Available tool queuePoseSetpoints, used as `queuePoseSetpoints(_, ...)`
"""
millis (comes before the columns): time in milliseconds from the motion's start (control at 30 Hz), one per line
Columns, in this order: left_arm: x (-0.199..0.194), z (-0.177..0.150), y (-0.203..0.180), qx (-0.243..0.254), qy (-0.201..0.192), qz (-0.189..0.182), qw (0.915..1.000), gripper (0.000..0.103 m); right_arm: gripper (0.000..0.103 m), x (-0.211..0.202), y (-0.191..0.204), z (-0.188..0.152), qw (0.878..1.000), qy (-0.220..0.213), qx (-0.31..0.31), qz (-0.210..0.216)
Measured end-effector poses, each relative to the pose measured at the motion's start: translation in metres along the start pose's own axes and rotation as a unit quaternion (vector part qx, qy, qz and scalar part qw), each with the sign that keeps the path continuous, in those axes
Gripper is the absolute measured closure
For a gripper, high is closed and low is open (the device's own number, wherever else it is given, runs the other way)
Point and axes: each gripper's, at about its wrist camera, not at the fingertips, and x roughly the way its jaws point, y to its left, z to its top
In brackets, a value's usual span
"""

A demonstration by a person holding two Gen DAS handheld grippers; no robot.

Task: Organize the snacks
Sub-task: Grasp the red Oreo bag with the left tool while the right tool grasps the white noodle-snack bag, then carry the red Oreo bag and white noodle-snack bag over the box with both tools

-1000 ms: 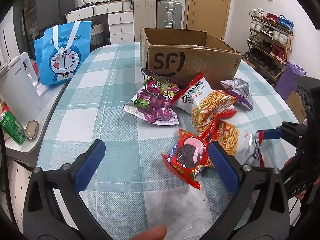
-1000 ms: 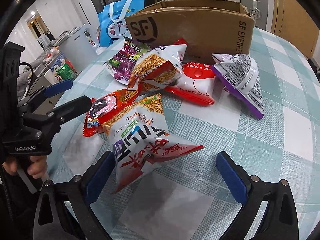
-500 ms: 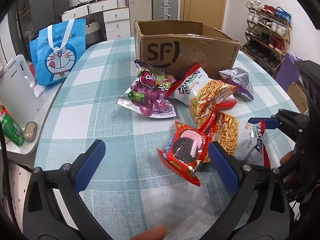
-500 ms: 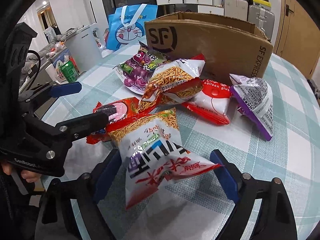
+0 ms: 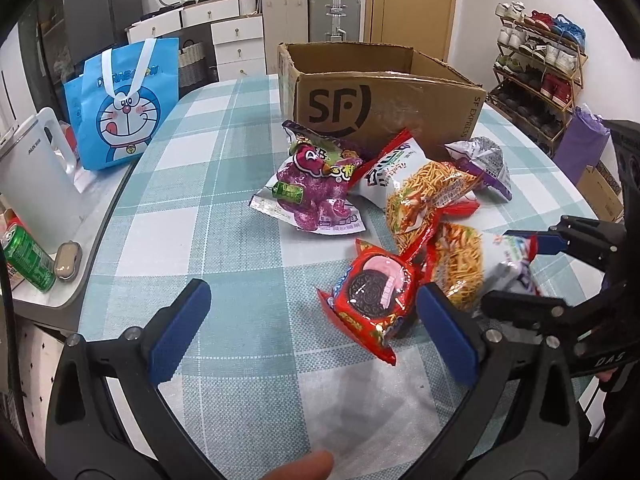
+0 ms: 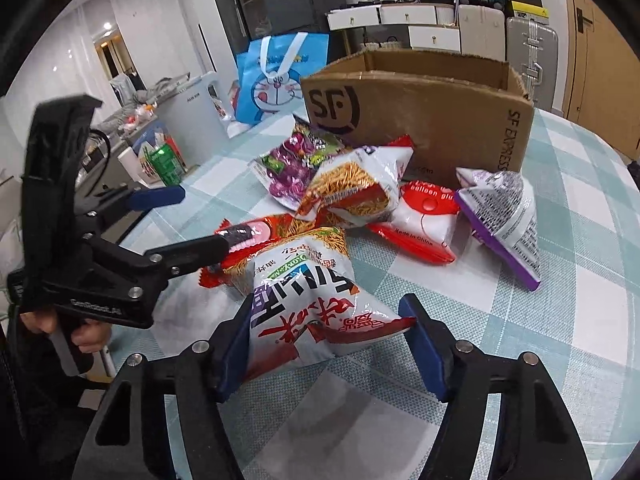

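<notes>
Several snack bags lie on the checked table in front of an open SF cardboard box [image 5: 384,108]. My left gripper [image 5: 312,328] is open, just short of a red cookie pack [image 5: 370,296]; the pack lies by its right finger. My right gripper [image 6: 332,344] is open with its fingers on both sides of a white noodle-snack bag [image 6: 308,296], the left pad touching it. That bag also shows in the left wrist view [image 5: 472,264]. Further off lie a purple gummy bag [image 5: 316,188], a second noodle bag [image 6: 356,188], a red balloon-gum bag [image 6: 424,220] and a purple-edged silver bag [image 6: 504,212].
A blue Doraemon bag [image 5: 124,108] stands at the table's far left. A side counter on the left holds a white appliance [image 5: 32,180] and a green can [image 5: 28,260]. A shoe rack [image 5: 536,72] stands at the right wall. Drawers and suitcases line the back.
My right gripper has moved forward around the white noodle-snack bag and its fingers have narrowed. My left gripper has drifted slightly toward the snacks and stays open.
</notes>
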Motion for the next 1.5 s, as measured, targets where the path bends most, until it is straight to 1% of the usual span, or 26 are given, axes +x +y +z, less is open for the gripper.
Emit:
queuePoseSetpoints(167, -0.002, 0.001, 0.002, -0.005, 0.0, -0.005, 1.0, 0.0, 0.035, -0.016, -0.011, 0.002, 1.0, -0.023, 0.015, -0.008)
queuePoseSetpoints(300, -0.002, 0.001, -0.003, 0.005, 0.0, -0.006, 1.0, 0.0, 0.035, -0.026, -0.02, 0.003, 0.999, -0.036, 0.027, -0.007)
queuePoseSetpoints(467, 0.006, 0.001, -0.012, 0.019, 0.009, -0.007, 0.9998, 0.0, 0.036, -0.043, -0.027, 0.005, 0.997, -0.063, 0.045, -0.002)
queuePoseSetpoints(533, 0.013, 0.001, -0.014, 0.017, 0.018, -0.009, 0.9997, 0.0, 0.036, -0.049, -0.027, 0.006, 0.995, -0.083, 0.05, 0.002)
queuePoseSetpoints(567, 0.017, 0.001, -0.015, 0.016, 0.023, -0.01, 0.9995, 0.0, 0.037, -0.05, -0.026, 0.007, 0.995, -0.085, 0.047, -0.001)
queuePoseSetpoints(667, 0.028, 0.002, -0.017, 0.014, 0.039, -0.009, 0.9991, 0.0, 0.037, -0.045, -0.021, 0.006, 0.997, -0.075, 0.034, -0.011)
queuePoseSetpoints(800, 0.037, 0.001, -0.021, 0.011, 0.049, -0.015, 0.9986, 0.0, 0.037, -0.028, -0.021, 0.003, 0.999, -0.041, 0.031, -0.01)
queuePoseSetpoints(833, 0.039, 0.0, -0.022, 0.014, 0.05, -0.013, 0.9986, 0.0, 0.037, -0.023, -0.021, 0.002, 0.999, -0.028, 0.03, -0.009)
queuePoseSetpoints(933, 0.043, -0.002, -0.024, 0.019, 0.051, -0.006, 0.9985, 0.0, 0.037, -0.012, -0.021, -0.002, 1.0, -0.01, 0.026, -0.011)
queuePoseSetpoints(1000, 0.045, -0.003, -0.023, 0.016, 0.05, -0.015, 0.9985, 0.006, 0.035, -0.007, -0.019, -0.004, 1.0, -0.001, 0.02, -0.011)
queuePoseSetpoints(1067, 0.045, -0.003, -0.024, 0.015, 0.055, -0.03, 0.9979, 0.028, 0.033, -0.005, -0.019, -0.004, 1.0, 0.003, 0.022, -0.007)
queuePoseSetpoints(1100, 0.046, -0.003, -0.024, 0.016, 0.056, -0.037, 0.9976, 0.031, 0.029, -0.004, -0.018, -0.005, 1.0, 0.006, 0.023, -0.006)
queuePoseSetpoints(1133, 0.044, -0.004, -0.025, 0.019, 0.052, -0.036, 0.9978, 0.039, 0.027, -0.002, -0.018, -0.005, 1.0, 0.008, 0.023, -0.004)
queuePoseSetpoints(1167, 0.044, -0.004, -0.026, 0.023, 0.049, -0.042, 0.9977, 0.051, 0.022, 0.001, -0.017, -0.006, 1.0, 0.012, 0.024, -0.004)
queuePoseSetpoints(1267, 0.042, -0.006, -0.028, 0.028, 0.039, -0.049, 0.9976, 0.059, 0.021, 0.01, -0.014, -0.007, 1.0, 0.019, 0.022, -0.011)
queuePoseSetpoints(1333, 0.041, -0.007, -0.027, 0.026, 0.037, -0.052, 0.9976, 0.06, 0.021, 0.016, -0.013, -0.008, 0.999, 0.027, 0.024, -0.012)
queuePoseSetpoints(1367, 0.04, -0.007, -0.028, 0.026, 0.035, -0.053, 0.9977, 0.06, 0.021, 0.021, -0.011, -0.008, 0.999, 0.031, 0.025, -0.02)
queuePoseSetpoints(1433, 0.038, -0.008, -0.029, 0.027, 0.033, -0.055, 0.9976, 0.06, 0.021, 0.023, -0.009, -0.007, 0.999, 0.026, 0.026, -0.028)
queuePoseSetpoints(1467, 0.037, -0.008, -0.029, 0.027, 0.032, -0.055, 0.9976, 0.06, 0.025, 0.024, -0.007, -0.007, 0.999, 0.024, 0.028, -0.031)
queuePoseSetpoints(1500, 0.036, -0.009, -0.029, 0.027, 0.031, -0.055, 0.9976, 0.06, 0.031, 0.025, -0.006, -0.006, 0.999, 0.023, 0.027, -0.033)
